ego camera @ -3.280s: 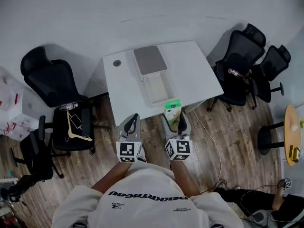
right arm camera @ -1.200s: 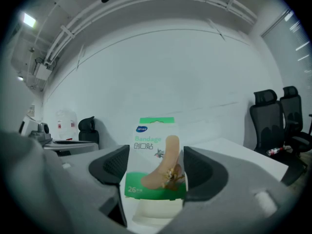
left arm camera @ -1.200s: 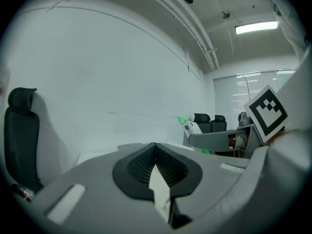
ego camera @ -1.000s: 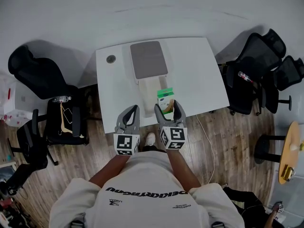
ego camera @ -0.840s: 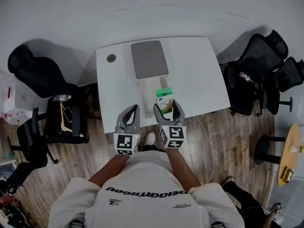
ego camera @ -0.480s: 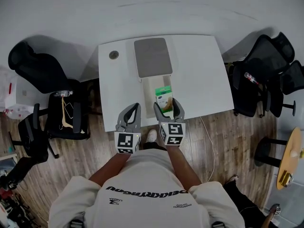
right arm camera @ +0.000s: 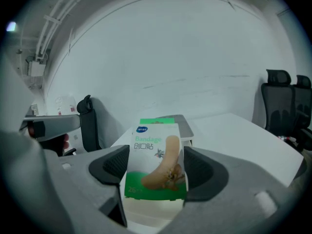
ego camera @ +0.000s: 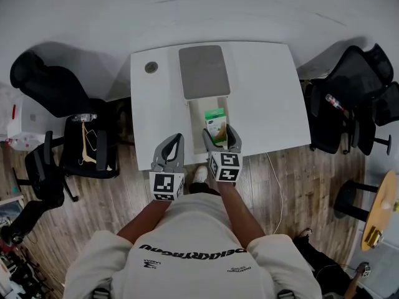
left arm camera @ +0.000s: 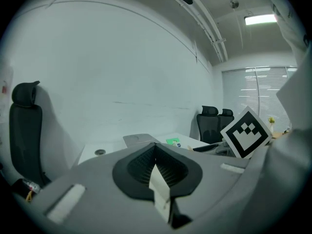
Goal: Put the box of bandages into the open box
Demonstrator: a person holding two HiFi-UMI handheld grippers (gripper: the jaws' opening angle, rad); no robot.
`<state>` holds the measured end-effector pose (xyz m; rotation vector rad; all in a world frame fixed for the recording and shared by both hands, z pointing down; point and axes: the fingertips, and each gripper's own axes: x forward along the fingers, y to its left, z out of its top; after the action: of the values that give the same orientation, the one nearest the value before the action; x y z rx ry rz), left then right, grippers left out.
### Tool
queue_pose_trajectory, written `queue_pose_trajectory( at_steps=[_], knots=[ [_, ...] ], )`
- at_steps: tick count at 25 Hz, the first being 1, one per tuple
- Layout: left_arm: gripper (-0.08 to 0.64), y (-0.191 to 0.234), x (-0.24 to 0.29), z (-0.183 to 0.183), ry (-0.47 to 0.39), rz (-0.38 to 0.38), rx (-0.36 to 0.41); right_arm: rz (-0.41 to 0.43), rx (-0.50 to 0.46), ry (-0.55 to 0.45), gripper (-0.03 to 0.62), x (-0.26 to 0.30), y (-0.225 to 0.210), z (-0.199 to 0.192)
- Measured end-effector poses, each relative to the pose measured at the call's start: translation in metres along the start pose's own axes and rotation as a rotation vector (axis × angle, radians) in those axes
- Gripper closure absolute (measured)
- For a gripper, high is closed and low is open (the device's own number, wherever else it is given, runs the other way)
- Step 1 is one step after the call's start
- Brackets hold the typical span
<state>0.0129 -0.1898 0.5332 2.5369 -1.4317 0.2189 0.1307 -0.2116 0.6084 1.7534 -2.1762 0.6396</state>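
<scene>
The fingers point(right arm camera: 109, 172) of the right gripper point(ego camera: 219, 139) are clamping the box of bandages point(right arm camera: 155, 162) by its two narrow sides. They are holding it upright, with the printed face turned back towards the person. The left gripper point(ego camera: 176, 141) is hanging with its jaws pressed together and nothing between them.

The white table point(ego camera: 268, 98) is spreading out ahead of and below both pairs of fingers. The open box point(ego camera: 195, 114) is a white tray with its grey lid point(ego camera: 204, 71) folded back on the far side. It is lying under and just ahead of the right fingers, with its long axis running straight away from them, in line with the jaws.

The box of bandages is hovering over the near end of that tray, apparently above the rim rather than resting inside, though the head view is not showing how high. The right gripper is plainly the nearer one, while the left is idling just to the left of the tray's near end.

The coming move is probably calling for a short descent into the tray before the jaws part

A small round grommet point(ego camera: 151, 67) is sitting well ahead of the left fingers
</scene>
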Motion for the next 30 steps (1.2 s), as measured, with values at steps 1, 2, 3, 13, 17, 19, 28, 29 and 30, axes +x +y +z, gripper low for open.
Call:
queue_pose_trajectory(
  at_steps=[1,2,3,13,17,19,28,29,30],
  knots=[
    [0.560,0.001,0.000,-0.001,0.002,0.002,-0.001,0.000,0.004,0.008,0.247,0.003,-0.001,-0.002],
    [0.560,0.002,0.001,-0.001,0.003,0.004,-0.002,0.001,0.008,0.015,0.247,0.005,-0.001,-0.004],
    [0.560,0.003,0.001,-0.002,0.005,0.007,-0.003,0.000,0.012,0.022,0.247,0.008,-0.002,-0.005],
    [0.560,0.012,0.008,-0.009,0.021,0.026,-0.017,-0.015,0.038,0.099,0.247,0.037,-0.008,-0.026],
    [0.560,0.014,0.011,-0.009,0.022,0.034,-0.023,-0.017,0.038,0.120,0.247,0.045,-0.011,-0.029],
    [0.560,0.014,0.012,-0.009,0.025,0.038,-0.024,-0.021,0.037,0.137,0.247,0.049,-0.012,-0.033],
    [0.560,0.022,0.014,-0.016,0.040,0.046,-0.030,-0.031,0.038,0.191,0.247,0.063,-0.012,-0.044],
    [0.560,0.022,0.015,-0.016,0.041,0.047,-0.031,-0.031,0.039,0.194,0.247,0.064,-0.012,-0.046],
    [0.560,0.022,0.015,-0.016,0.042,0.048,-0.031,-0.032,0.039,0.198,0.247,0.065,-0.013,-0.047]
  ],
)
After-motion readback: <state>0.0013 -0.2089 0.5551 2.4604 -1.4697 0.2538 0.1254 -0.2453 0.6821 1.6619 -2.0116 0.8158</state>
